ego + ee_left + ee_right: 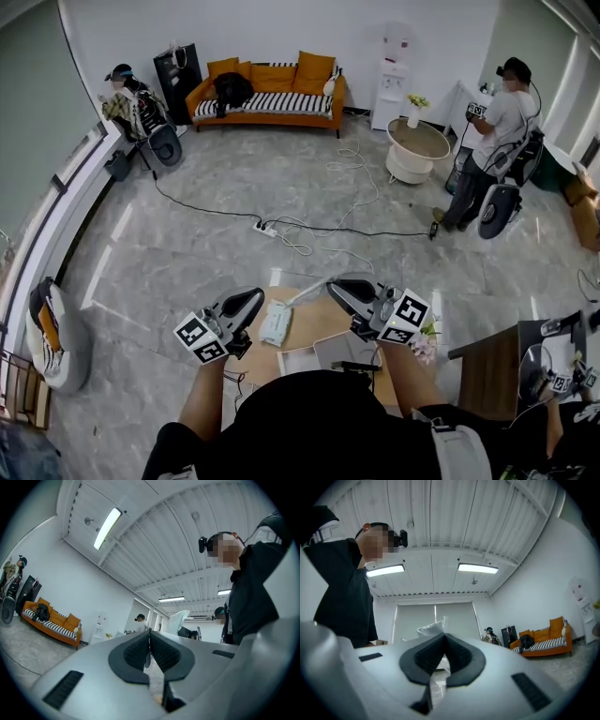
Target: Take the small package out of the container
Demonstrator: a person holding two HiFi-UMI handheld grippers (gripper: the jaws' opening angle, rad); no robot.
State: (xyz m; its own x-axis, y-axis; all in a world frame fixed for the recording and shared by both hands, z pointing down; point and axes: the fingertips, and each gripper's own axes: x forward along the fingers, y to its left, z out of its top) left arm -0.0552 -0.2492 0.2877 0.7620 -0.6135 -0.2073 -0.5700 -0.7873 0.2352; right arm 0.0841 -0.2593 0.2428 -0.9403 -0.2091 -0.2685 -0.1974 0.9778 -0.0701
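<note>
The low wooden table (pixel 317 311) in front of the person carries everything that matters. Both grippers are held up over its near side with their noses tilted above level, so the step in hand looks like the approach and not yet a reach. To do it well, bring one gripper nose-down over the table first and open its jaws before descending. Then come at the package from above along its long axis, so the pads close on its edges and do not push it flat.

Two pale, shallow open containers sit side by side at the table's near edge. One is a white tray (pixel 298 360), and next to it is a greyer tray (pixel 337 347), partly hidden under the right gripper (pixel 334 287). From the head view I cannot tell what lies inside either (both look bare where they show, but the view is small).

The small package (pixel 277 323), a white pouch with a teal tint, lies flat on the wood just left of the white tray, seemingly outside it. That suggests it is already out, unless another package is hidden.

The left gripper (pixel 256 296) has its jaws pressed together on nothing. The right gripper's jaws are likewise closed tip to tip and empty.
</note>
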